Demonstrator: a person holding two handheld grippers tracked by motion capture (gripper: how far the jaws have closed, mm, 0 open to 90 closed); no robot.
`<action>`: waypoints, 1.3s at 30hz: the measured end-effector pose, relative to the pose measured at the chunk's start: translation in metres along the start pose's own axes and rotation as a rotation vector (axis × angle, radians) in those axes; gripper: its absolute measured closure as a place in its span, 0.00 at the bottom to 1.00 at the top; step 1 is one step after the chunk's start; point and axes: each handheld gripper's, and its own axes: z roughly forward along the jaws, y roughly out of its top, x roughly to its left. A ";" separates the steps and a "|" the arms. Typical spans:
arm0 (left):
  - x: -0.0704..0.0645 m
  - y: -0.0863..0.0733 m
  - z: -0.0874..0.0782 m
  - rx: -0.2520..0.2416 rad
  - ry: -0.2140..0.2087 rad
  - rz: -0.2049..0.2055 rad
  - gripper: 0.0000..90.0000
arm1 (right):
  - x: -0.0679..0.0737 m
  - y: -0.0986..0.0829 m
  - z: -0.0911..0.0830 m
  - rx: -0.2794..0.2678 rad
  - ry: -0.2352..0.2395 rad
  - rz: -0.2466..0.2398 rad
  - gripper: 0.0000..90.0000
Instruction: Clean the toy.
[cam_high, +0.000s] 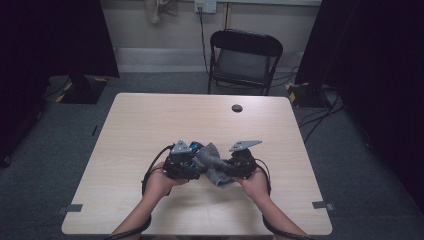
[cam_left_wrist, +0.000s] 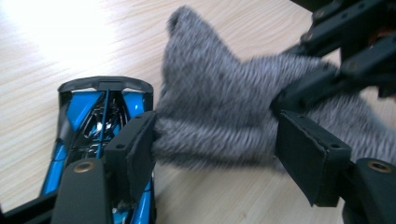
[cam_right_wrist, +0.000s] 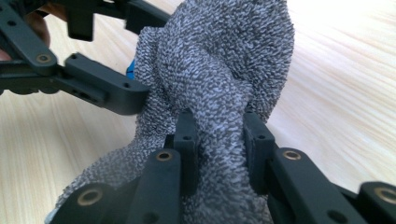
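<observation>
My right gripper (cam_right_wrist: 217, 140) pinches a fold of the grey fuzzy cloth (cam_left_wrist: 224, 112) at the table's near middle; my left gripper (cam_left_wrist: 215, 149) gapes around its other end, beside the blue toy car (cam_left_wrist: 77, 116).

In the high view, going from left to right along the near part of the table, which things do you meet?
Left gripper → grey cloth → right gripper.
</observation>
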 end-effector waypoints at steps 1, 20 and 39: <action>0.000 0.000 0.001 -0.002 0.000 0.001 0.34 | 0.002 0.001 0.003 0.005 0.009 -0.005 0.80; 0.006 0.003 -0.007 0.050 -0.019 0.022 0.80 | 0.010 0.005 0.018 0.021 0.072 -0.007 0.71; 0.028 -0.007 -0.061 0.064 0.027 0.028 0.83 | 0.008 0.017 0.004 -0.056 0.052 -0.032 0.35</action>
